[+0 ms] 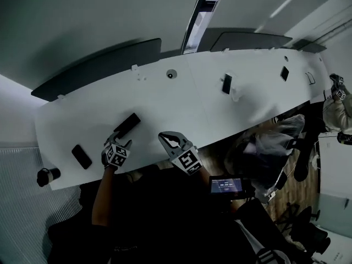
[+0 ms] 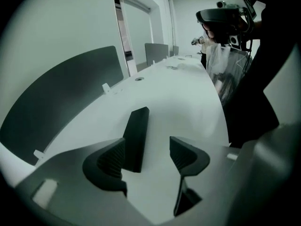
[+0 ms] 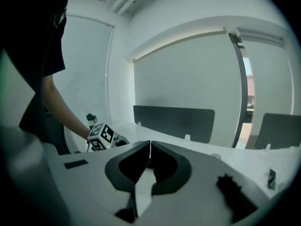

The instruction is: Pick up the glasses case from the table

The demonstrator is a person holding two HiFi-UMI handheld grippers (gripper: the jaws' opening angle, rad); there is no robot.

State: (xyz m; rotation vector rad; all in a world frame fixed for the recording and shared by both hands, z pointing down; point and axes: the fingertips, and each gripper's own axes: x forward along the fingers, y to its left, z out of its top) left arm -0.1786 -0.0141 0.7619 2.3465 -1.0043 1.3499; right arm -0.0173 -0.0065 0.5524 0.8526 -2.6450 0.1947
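The glasses case (image 1: 126,125) is a long black box lying flat on the white table (image 1: 165,106). My left gripper (image 1: 119,141) hovers just in front of its near end and points steeply down at it. In the left gripper view the case (image 2: 137,133) runs away from me; its near end sits beside the left pad (image 2: 111,161). The left gripper (image 2: 148,150) is open and no pad touches the case. My right gripper (image 1: 171,141) hangs at the table's front edge, to the right of the case. In its own view the right gripper (image 3: 150,148) is shut and empty.
A flat black object (image 1: 81,156) lies left of my left gripper, and a dark bottle (image 1: 47,176) stands at the table's left corner. Small upright stands (image 1: 226,84) are farther right. Dark divider panels (image 1: 99,65) line the far edge. A person (image 1: 341,106) is at the far right.
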